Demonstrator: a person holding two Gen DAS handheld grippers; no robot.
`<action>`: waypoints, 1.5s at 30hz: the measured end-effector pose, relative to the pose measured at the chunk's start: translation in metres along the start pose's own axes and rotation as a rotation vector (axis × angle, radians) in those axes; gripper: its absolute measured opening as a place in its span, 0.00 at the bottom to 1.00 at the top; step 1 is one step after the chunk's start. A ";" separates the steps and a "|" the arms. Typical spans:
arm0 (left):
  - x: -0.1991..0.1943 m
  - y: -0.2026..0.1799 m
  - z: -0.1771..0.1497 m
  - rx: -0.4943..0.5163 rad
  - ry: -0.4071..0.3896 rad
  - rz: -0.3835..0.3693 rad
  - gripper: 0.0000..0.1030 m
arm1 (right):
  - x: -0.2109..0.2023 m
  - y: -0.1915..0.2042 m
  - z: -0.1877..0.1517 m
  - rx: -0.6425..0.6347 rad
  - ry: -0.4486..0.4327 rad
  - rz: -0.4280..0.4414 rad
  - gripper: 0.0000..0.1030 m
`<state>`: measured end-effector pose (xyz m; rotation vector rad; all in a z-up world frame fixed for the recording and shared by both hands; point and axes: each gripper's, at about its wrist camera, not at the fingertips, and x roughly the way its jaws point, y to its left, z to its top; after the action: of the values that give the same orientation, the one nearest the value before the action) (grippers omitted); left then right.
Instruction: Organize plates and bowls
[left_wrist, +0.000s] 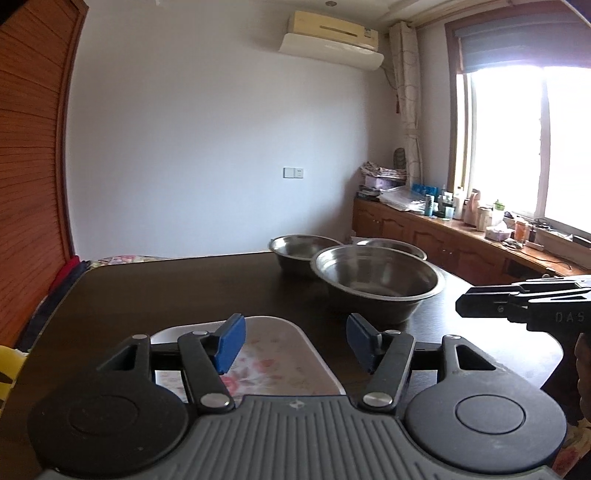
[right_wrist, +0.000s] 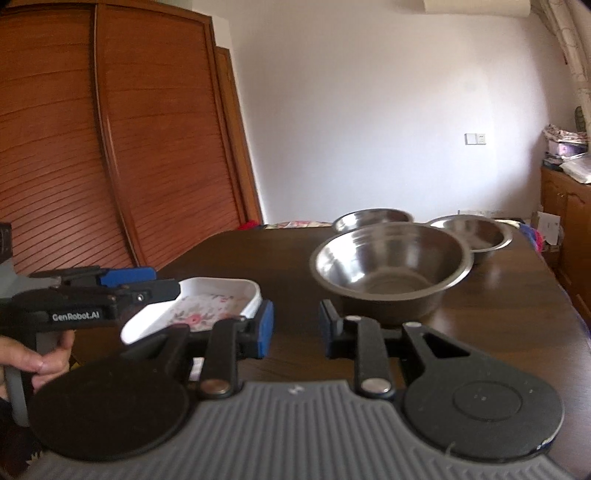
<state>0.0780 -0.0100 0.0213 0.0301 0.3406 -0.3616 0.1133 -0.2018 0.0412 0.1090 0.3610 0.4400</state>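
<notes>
We're holding the left gripper (left_wrist: 295, 341) w/ its blue pads spread wide, nothing between them, hovering just over the near end of the floral tray (left_wrist: 266, 354); no contact that we can see. Prob. a release or a pre-grasp stance, can't tell which from this alone. The tray is sitting flat on the dark table (left_wrist: 166, 291), close to the near edge.

Taking the big steel bowl (right_wrist: 391, 266) as our landmark: the tray is lying to its left and nearer to us, w/ a strip of bare table between. Two smaller steel bowls are sitting behind it, one behind-left (right_wrist: 373, 218), one behind-right (right_wrist: 472, 232); rims are looking close to touching, but we can't confirm. All three are upright, mouths up, not nested yet, so we're judging the sorting as early.

We're carrying the right gripper (right_wrist: 295, 328) w/ pads drawn in to a narrow gap, empty, pointing at the table just in front of the big bowl. Its left pad is lining up w/ the tray's right corner in the right wrist view; whether it's touching, we can't tell.

Room for moving: left of the big bowl the tabletop is lying open back to the far edge, so there's space to slide or stack. Right of it the table edge is coming up soon after the behind-right bowl, so less margin there. Steel rims are thin and slick; we're guessing a rim pinch needs a wider opening on the right side first.
</notes>
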 end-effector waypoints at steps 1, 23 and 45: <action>0.002 -0.003 0.000 0.001 0.002 -0.005 0.87 | -0.002 -0.002 0.000 -0.004 -0.005 -0.009 0.28; 0.054 -0.029 0.019 -0.014 -0.003 -0.018 0.98 | -0.003 -0.051 -0.009 -0.048 -0.109 -0.224 0.46; 0.114 -0.041 0.033 -0.035 0.046 -0.001 1.00 | 0.045 -0.087 0.021 -0.080 -0.086 -0.164 1.00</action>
<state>0.1748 -0.0907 0.0157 0.0039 0.3925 -0.3558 0.1934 -0.2606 0.0302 0.0196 0.2645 0.2862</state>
